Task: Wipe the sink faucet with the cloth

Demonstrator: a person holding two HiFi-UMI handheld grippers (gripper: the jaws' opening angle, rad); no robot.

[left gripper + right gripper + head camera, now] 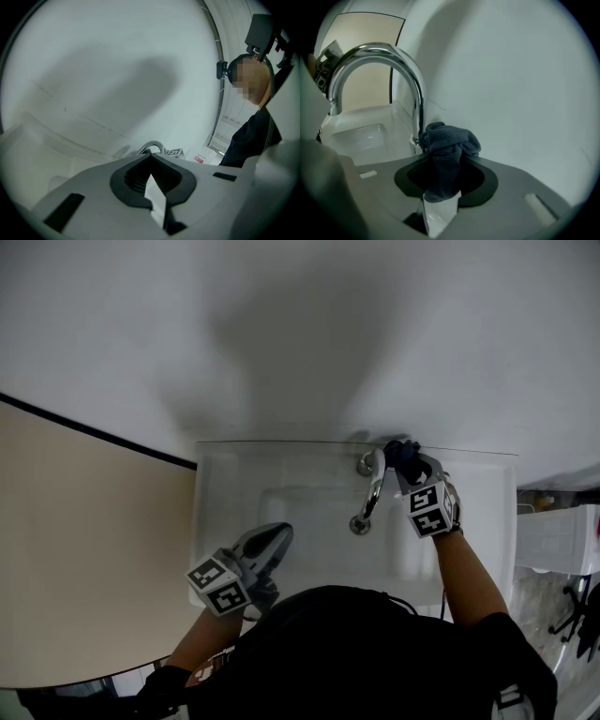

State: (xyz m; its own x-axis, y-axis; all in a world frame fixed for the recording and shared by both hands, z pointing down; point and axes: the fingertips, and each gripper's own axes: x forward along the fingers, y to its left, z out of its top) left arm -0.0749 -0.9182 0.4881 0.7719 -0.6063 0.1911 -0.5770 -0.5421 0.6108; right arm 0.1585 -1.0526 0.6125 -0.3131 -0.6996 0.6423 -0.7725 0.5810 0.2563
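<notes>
A chrome gooseneck faucet (373, 486) (401, 79) rises at the back of the white sink (225, 512) (365, 133). My right gripper (411, 463) (443, 154) is shut on a dark blue cloth (403, 456) (447, 150), and the bunched cloth rests against the faucet's base on its right side. Over the sink's front left corner, my left gripper (277, 538) (151, 161) is shut with nothing in it, well apart from the faucet (150, 147).
A white wall (300, 334) stands right behind the sink. A beige panel (84, 549) borders the sink on the left. A white slatted crate (558, 540) sits to the right. The person's head and dark sleeve (255, 126) show in the left gripper view.
</notes>
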